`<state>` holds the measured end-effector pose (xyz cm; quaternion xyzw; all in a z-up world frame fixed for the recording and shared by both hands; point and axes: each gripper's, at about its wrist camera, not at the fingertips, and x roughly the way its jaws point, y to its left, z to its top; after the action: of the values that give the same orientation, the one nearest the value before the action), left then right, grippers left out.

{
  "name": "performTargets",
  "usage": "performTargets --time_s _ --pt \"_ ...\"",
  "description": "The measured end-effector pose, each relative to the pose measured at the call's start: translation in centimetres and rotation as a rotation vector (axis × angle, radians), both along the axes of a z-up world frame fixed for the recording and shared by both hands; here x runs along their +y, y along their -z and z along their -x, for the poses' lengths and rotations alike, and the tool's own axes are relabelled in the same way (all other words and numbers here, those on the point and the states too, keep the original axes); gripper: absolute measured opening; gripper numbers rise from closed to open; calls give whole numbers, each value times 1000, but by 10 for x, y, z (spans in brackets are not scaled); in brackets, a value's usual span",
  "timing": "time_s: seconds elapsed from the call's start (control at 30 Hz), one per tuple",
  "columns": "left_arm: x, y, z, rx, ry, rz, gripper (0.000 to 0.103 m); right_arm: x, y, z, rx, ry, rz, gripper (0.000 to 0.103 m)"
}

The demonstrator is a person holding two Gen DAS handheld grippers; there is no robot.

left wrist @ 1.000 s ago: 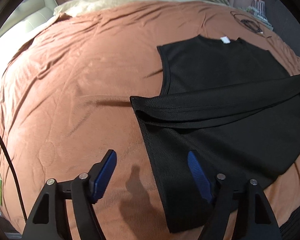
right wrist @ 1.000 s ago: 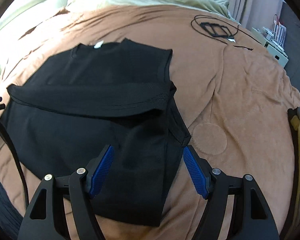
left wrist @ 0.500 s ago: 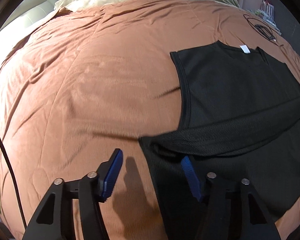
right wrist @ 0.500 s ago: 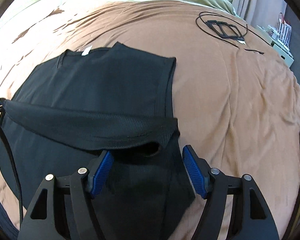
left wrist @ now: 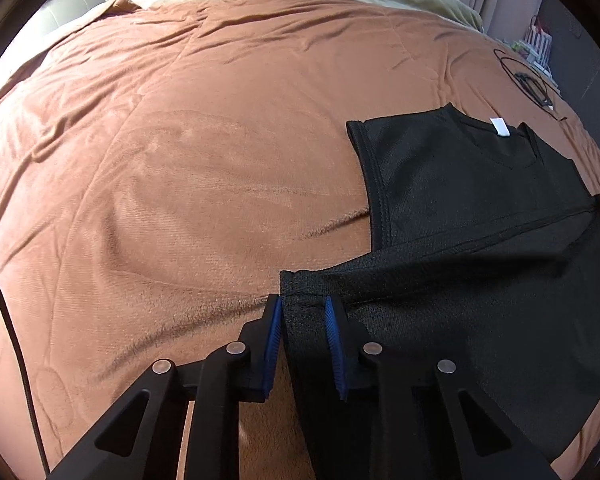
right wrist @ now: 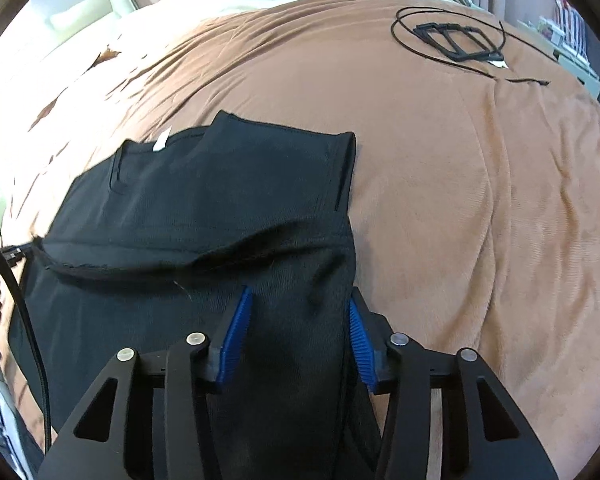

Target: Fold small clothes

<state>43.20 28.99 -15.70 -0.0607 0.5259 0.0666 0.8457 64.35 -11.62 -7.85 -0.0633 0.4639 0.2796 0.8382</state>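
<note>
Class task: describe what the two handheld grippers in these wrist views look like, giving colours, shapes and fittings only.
Both the left gripper and right gripper are matte black, with angular cut-out linkage arms, round silver pivot pins and ribbed blue pads on the jaws. A black cable trails at the picture's left edge.

Each fisheye looks steeply down along its tool, close above the bed [left wrist: 180, 168]. The left view faces the black top's [left wrist: 479, 208] left edge, the right view its right edge; both share it.

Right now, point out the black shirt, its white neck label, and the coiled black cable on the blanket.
black shirt [left wrist: 459, 208]: left wrist view, flat upper body panel.
white neck label [left wrist: 500, 127]: left wrist view, middle of the tag at the collar.
coiled black cable [right wrist: 451, 36]: right wrist view, bundled loops in the coil's middle.
</note>
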Motion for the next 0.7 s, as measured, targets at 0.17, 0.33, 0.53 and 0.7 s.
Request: performTargets --time_s 0.17,0.33,0.53,0.7 --pt "8 -3 6 -18 -1 68 24 -11 -1 -13 41 21 -100 43" --pt "13 1 5 -21 -12 96 14 -14 3 -15 46 10 -117 38" --pt "11 -16 6 -85 -29 68 5 -26 1 -18 12 65 -93 3" --pt "9 -37 -1 -136 -16 40 4 -38 -10 -13 -25 89 -110 0"
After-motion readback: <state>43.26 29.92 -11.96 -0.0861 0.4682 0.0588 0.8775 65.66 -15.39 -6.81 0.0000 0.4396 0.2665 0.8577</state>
